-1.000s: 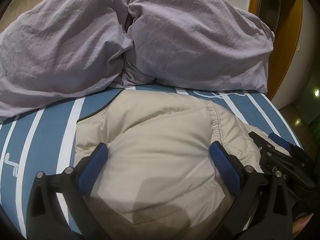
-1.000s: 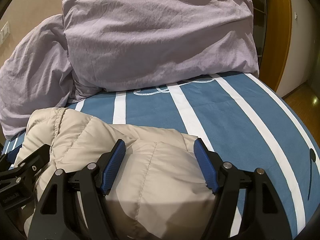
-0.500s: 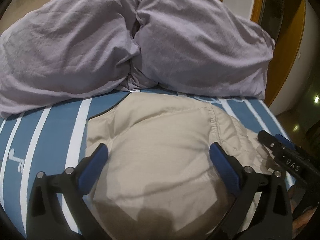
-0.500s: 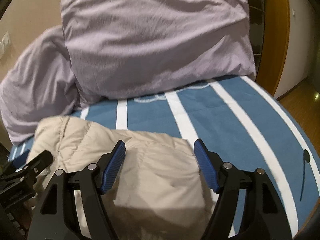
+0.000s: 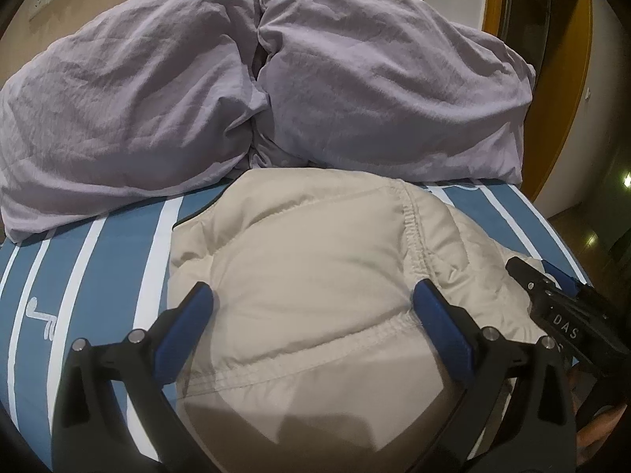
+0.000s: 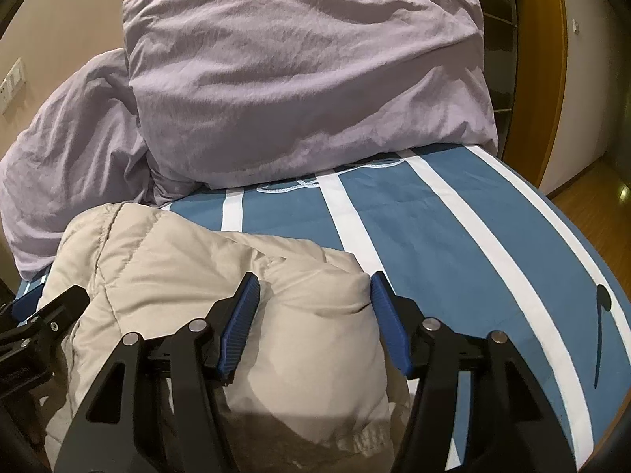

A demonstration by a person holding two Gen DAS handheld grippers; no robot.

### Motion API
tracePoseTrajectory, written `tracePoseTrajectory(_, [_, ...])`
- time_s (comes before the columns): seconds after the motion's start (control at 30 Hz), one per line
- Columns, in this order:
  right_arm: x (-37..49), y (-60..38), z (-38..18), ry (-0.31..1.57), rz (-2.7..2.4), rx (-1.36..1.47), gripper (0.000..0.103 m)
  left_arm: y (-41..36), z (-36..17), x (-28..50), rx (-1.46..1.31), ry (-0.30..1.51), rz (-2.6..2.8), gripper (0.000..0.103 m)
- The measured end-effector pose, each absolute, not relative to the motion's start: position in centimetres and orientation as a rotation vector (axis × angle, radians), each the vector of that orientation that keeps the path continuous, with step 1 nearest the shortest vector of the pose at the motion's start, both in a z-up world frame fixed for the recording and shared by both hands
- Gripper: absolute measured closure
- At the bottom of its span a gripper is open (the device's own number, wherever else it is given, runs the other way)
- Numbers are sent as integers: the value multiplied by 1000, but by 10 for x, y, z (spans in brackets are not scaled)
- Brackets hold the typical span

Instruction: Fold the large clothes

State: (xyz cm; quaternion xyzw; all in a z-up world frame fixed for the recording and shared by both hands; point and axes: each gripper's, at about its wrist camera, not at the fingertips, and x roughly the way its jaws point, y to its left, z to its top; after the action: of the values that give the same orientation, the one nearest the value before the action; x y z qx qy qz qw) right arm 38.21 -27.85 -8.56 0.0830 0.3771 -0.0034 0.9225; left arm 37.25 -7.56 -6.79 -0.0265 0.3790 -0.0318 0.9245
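The puffy quilted beige jacket lies bundled on the striped sheet. Left gripper gapes wide, holding nothing; right gripper is half-closed, its pads flanking a bulge. 2 wrinkled pillows crowd 12 o'clock; bare sheet at 3 o'clock.

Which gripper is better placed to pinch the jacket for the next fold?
Right, likely. The right gripper has a raised fold of the beige puffer jacket bulging between its fingers; the left gripper sits wide open over flat fabric.
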Motion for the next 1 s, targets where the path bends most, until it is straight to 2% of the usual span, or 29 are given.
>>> tracePoseTrajectory(1.0, [399,-274,-108,793,-33,164,42,-77,-80,384,-67,782,-67,2])
